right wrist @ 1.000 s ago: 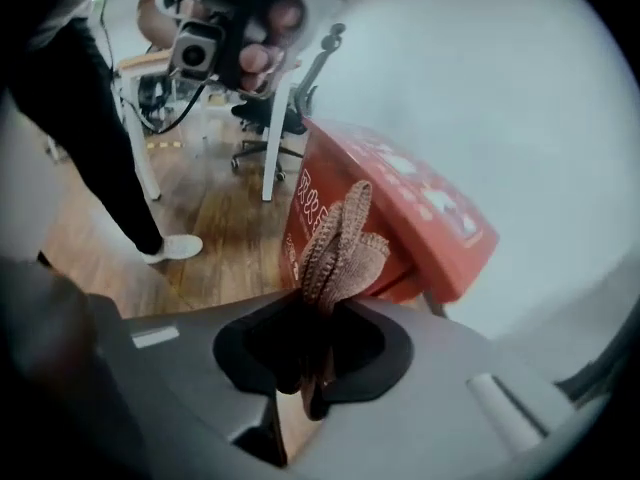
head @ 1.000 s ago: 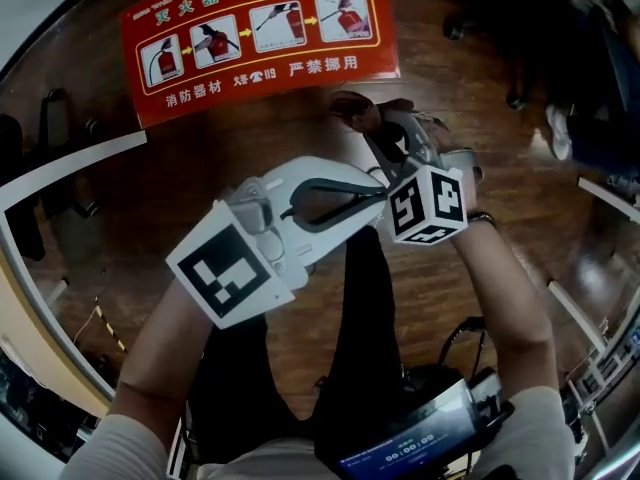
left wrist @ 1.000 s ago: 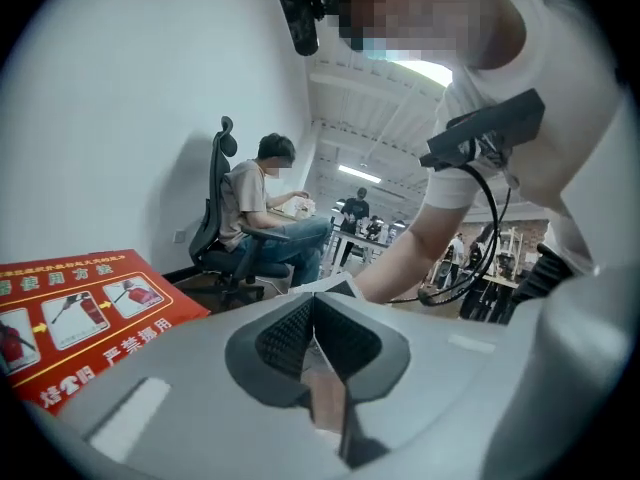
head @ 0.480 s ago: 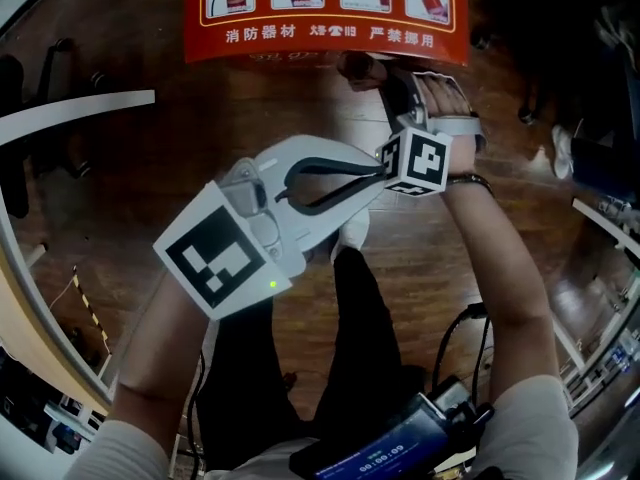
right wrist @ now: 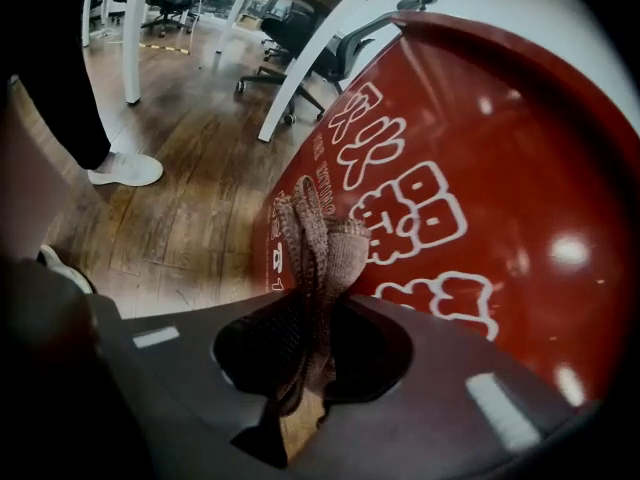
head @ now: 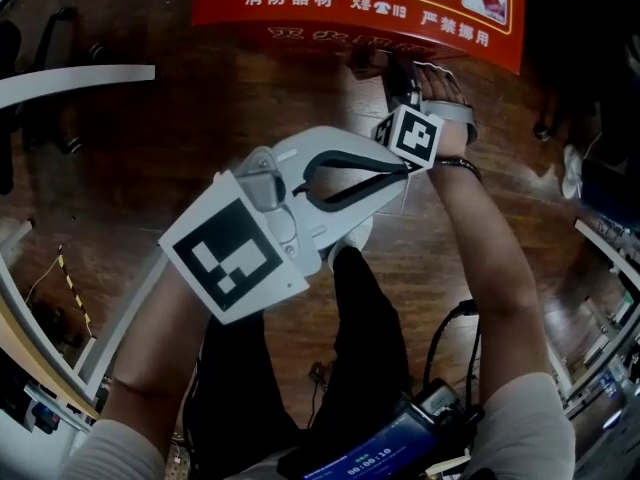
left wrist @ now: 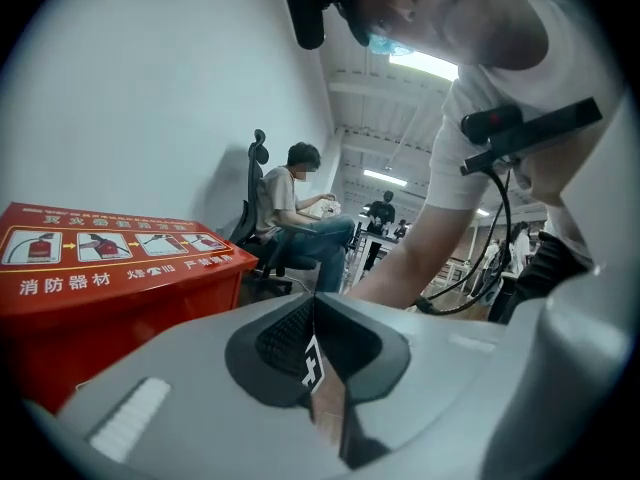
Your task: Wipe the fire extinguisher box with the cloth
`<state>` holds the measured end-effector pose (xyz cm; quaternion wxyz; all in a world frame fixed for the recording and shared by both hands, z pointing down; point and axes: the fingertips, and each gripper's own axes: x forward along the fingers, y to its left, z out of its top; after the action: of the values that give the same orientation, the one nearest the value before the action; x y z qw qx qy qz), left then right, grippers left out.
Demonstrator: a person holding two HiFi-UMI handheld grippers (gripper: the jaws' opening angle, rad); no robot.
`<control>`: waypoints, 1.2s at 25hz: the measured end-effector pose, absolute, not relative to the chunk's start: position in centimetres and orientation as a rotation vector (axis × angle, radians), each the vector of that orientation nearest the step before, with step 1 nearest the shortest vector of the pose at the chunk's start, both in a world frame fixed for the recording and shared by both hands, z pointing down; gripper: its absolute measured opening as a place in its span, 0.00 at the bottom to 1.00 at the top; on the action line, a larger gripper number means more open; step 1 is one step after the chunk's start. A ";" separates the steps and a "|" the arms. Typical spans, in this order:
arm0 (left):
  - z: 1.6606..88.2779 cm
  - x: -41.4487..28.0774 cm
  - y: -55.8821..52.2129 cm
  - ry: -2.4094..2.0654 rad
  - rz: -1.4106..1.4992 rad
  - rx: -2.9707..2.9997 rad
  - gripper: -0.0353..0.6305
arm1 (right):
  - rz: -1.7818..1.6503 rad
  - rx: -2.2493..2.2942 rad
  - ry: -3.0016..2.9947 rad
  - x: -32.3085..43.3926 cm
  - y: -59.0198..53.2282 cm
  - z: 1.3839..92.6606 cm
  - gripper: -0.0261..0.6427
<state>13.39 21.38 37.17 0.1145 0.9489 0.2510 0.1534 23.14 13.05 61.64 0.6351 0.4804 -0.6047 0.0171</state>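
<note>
Fingers of the right gripper are clamped on the cloth, a brown knit fold standing up from between them. The cloth sits at the front face of the red fire extinguisher box; contact not confirmed. Fingers of the left gripper are pressed together, holding nothing, clear of the box. The box stands on the wooden floor.
</note>
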 end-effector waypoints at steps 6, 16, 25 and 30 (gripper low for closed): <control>39.7 12.4 20.3 0.709 0.432 2.780 0.06 | 0.095 1.044 -1.340 23.2 12.7 69.6 0.13; 45.4 10.5 18.7 0.688 0.438 2.793 0.06 | 0.181 0.957 -1.293 23.6 12.7 82.1 0.13; 46.6 9.3 18.1 0.642 0.407 2.807 0.05 | 0.192 0.932 -1.334 21.8 12.9 83.0 0.13; 42.5 8.2 18.4 0.600 0.384 2.802 0.06 | 0.130 1.008 -1.424 18.1 12.4 72.5 0.13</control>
<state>8.16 18.42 42.50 0.1251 0.9616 0.2059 0.1318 18.09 12.39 72.48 0.6411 0.4420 -0.6248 0.0570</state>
